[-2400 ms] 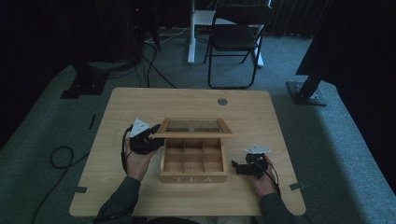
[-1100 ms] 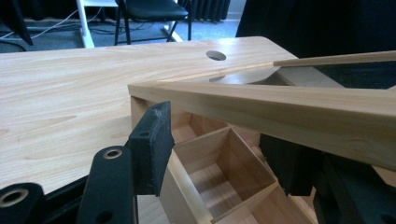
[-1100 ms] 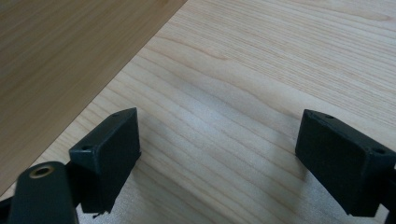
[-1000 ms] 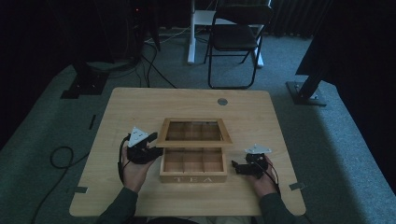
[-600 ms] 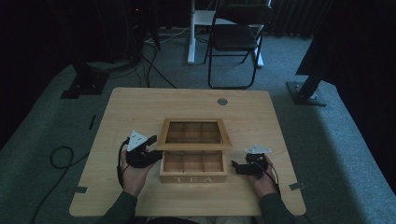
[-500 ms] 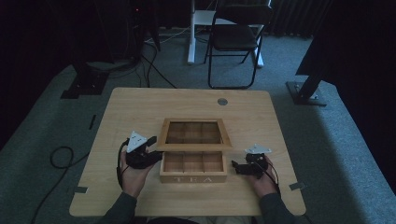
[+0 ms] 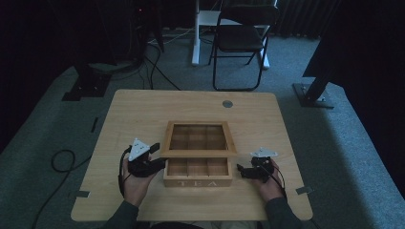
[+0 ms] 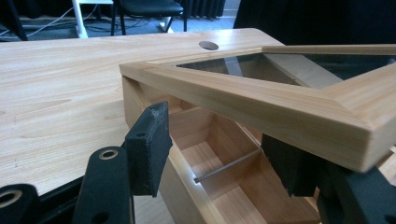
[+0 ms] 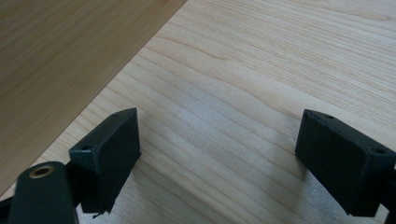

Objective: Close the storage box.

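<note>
Lowered since the earlier frames, the glass-paned lid (image 7: 199, 138) of the wooden tea box (image 7: 197, 171) now tilts only partly open over the tray, where before it stood raised nearly upright. From the high view the box sits near the table's (image 7: 143, 114) six o'clock edge, its front face lettered TEA, with the lid's frame reaching toward twelve o'clock and covering the rear compartments. The left gripper (image 7: 152, 164) lies at the box's nine o'clock side, held in the person's left hand (image 7: 136, 183); in the left gripper view its jaws stand apart and straddle the box's near corner, one black pad (image 8: 148, 147) outside the wall and the other tucked under the lid's frame (image 8: 261, 100), with nothing pinched between them. A thin metal stay rod (image 8: 226, 165) crosses one open compartment beneath the lid. The right gripper (image 7: 244, 171) rests at the box's three o'clock side, just beside its wall, in the right hand (image 7: 270, 183); in the right gripper view its jaws are spread wide over bare tabletop (image 9: 261, 70), holding nothing, with the box's side (image 9: 60, 51) running along toward ten o'clock. A round grommet (image 7: 228, 103) sits near the table's twelve o'clock edge, and a folding chair (image 7: 241, 40) stands on the carpet beyond.
</note>
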Tool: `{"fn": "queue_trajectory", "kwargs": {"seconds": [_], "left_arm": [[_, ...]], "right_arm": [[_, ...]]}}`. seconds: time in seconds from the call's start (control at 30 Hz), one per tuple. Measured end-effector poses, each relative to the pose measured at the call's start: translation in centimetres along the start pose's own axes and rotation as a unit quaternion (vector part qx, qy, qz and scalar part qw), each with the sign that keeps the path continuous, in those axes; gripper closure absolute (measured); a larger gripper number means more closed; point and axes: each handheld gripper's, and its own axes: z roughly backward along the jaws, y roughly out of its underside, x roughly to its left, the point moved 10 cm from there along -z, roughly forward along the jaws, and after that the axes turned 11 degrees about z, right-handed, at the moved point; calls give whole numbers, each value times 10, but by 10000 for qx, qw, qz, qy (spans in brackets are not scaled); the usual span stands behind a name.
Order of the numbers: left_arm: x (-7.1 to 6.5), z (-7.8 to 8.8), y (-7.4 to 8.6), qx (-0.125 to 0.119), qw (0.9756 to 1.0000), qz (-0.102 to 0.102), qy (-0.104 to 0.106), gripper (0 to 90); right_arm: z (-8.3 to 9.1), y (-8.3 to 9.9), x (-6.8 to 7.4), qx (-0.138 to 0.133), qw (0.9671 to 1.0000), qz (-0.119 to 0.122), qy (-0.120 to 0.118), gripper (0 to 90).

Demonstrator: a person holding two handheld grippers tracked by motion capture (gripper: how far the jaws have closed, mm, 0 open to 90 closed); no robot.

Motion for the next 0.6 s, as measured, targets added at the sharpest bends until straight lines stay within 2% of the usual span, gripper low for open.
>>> {"fn": "queue_trajectory", "kwargs": {"seconds": [0.6], "left_arm": [[-1, 2, 17, 236, 9995, -195, -45, 461]], "right_arm": [[0, 0, 0, -3, 10000, 3, 2, 134]]}}
